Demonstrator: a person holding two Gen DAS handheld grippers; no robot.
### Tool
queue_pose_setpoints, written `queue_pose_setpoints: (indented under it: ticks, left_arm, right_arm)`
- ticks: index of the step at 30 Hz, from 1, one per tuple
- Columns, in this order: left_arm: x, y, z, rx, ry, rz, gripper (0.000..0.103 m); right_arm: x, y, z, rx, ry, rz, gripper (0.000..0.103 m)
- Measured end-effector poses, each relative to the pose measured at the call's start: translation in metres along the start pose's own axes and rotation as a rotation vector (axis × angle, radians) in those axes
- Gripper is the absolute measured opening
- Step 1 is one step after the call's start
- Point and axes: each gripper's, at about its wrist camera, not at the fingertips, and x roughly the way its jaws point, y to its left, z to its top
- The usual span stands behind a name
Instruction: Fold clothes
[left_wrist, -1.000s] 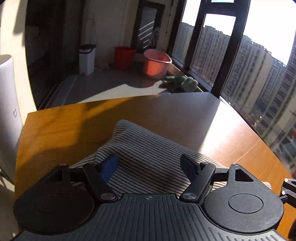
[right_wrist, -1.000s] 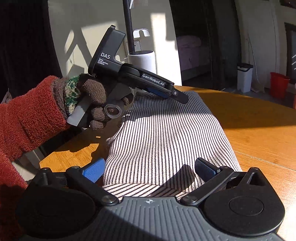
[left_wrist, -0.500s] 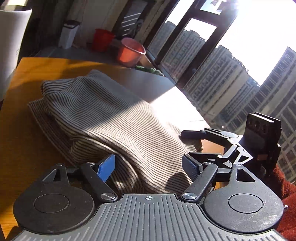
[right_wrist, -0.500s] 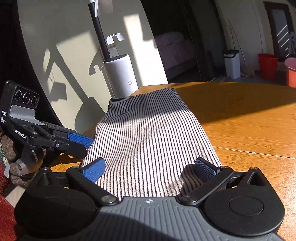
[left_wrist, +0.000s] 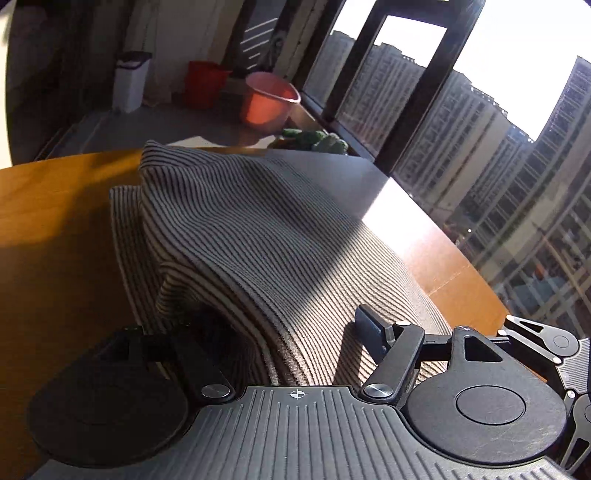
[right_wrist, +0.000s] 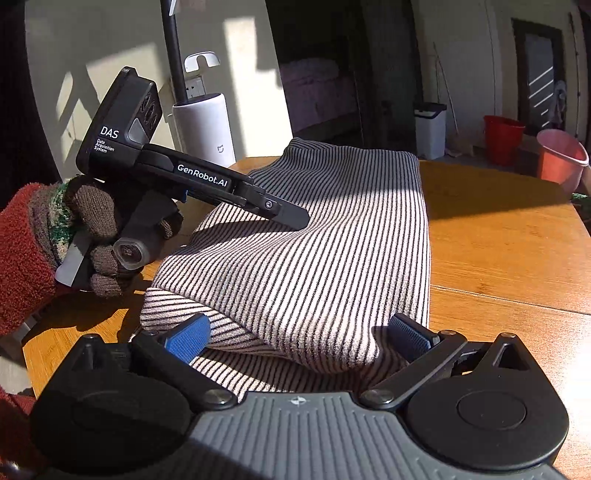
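The shirt is straddled by both grippers: right apart, left closing; upper layers may be missed.

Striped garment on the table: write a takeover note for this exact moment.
Left gripper: jaws closing around the near edge of the striped garment, no grip visible yet.
Right gripper: open, astride the same end beside it.
Garment: folded into a long strip on the wooden table, top layer bulging.
Done: lengthwise folds.
Left: probably pinch this end and fold it across.
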Motion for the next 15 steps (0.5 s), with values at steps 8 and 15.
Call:
queue_pose_setpoints:
  ticks: [8,15]
  left_arm:
    - [-0.062,-0.017,0.007,0.035,-0.182,-0.062,0.081]
    - [-0.006,-0.016,-0.002,0.001,-0.037,-0.099,0.08]
  right_arm:
    - [-0.002,-0.005,0.023,0.003,-0.088,0.007,0.103]
    - [0.024,0.002,0.014,0.014,-0.016,0.052,0.103]
